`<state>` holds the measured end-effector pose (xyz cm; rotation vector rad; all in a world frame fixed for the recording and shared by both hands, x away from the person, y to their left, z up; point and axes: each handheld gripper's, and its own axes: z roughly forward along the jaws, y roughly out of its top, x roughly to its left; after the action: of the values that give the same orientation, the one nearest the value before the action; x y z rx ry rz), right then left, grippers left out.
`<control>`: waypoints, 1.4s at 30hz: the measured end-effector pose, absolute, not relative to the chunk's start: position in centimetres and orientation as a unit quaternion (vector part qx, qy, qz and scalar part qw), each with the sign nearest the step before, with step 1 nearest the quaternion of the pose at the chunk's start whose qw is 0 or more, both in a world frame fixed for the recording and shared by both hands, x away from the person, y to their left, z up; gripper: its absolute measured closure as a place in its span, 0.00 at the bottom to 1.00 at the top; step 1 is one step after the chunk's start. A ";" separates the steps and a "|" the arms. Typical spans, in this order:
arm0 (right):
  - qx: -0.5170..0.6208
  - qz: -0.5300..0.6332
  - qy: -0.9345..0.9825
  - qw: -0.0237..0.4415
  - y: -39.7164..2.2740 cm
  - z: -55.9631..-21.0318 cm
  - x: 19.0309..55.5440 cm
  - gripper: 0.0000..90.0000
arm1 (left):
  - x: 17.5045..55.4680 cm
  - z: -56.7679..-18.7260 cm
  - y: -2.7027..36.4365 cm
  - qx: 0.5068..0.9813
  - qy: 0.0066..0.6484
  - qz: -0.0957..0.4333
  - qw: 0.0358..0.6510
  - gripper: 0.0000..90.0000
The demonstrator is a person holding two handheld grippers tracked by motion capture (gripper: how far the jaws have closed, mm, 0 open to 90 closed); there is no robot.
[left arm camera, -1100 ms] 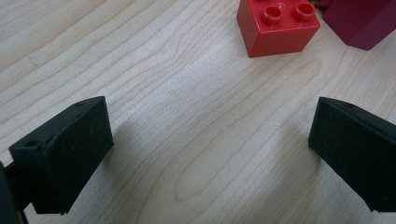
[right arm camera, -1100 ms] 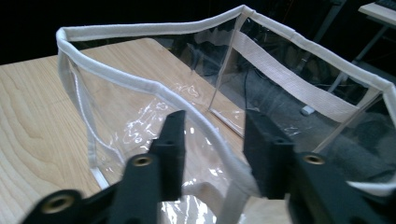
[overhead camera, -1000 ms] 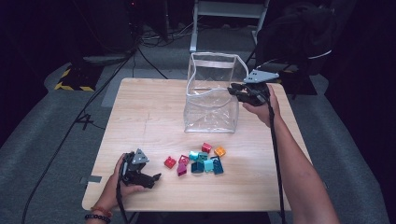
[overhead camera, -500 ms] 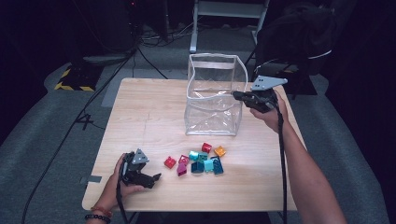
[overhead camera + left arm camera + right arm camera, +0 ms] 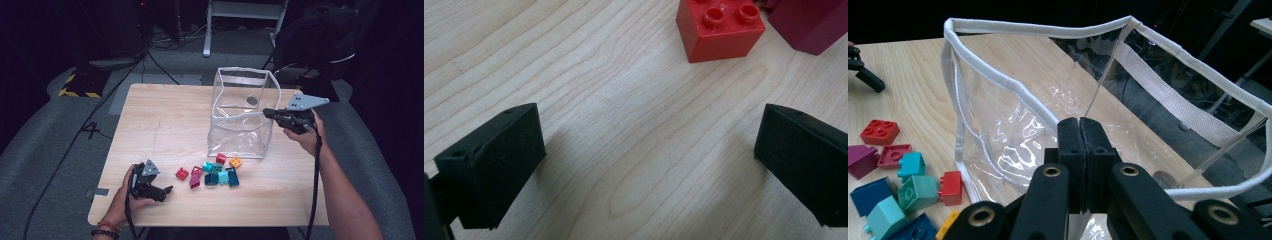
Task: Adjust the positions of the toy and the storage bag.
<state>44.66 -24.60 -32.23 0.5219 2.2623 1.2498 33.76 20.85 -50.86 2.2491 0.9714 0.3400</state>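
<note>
While pinched at rim by closed right gripper (image 5: 1079, 125), clear bag (image 5: 240, 112) with white trim stands open at surface's (image 5: 170, 120) far right. Ten bricks (image 5: 212, 172) near front. Left gripper (image 5: 649, 165) wide open, empty.

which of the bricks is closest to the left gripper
The red brick at the left end of the cluster is closest to the left gripper. The other bricks lie farther right, toward the clear bag.

clear bag (image 5: 241, 131) | white-trimmed; upright; open-topped | table's far right; rim pinched
</note>
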 end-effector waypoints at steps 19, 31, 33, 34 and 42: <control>0.216 0.470 0.816 0.258 -27.9 -32.1 41.8 0.97 | 33.2 -50.7 13.5 0.899 0.267 0.088 0.336 0.01; 0.231 0.494 0.793 0.273 -29.9 -31.9 39.6 0.80 | 33.0 -50.7 10.7 0.907 0.239 0.076 0.339 0.02; 0.240 0.496 0.787 0.277 -30.7 -32.4 38.9 0.72 | 32.8 -50.8 11.2 0.905 0.239 0.078 0.343 0.02; 0.243 0.498 0.785 0.277 -31.1 -32.6 38.6 0.70 | 32.8 -50.8 11.2 0.905 0.239 0.078 0.343 0.02; 0.283 0.506 0.769 0.269 -34.1 -35.6 36.6 0.56 | 32.4 -50.8 14.1 0.898 0.264 0.089 0.340 0.02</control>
<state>36.61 -34.07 -35.59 0.7637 2.0739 1.3652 32.36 14.06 -50.79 2.3384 0.6868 0.2314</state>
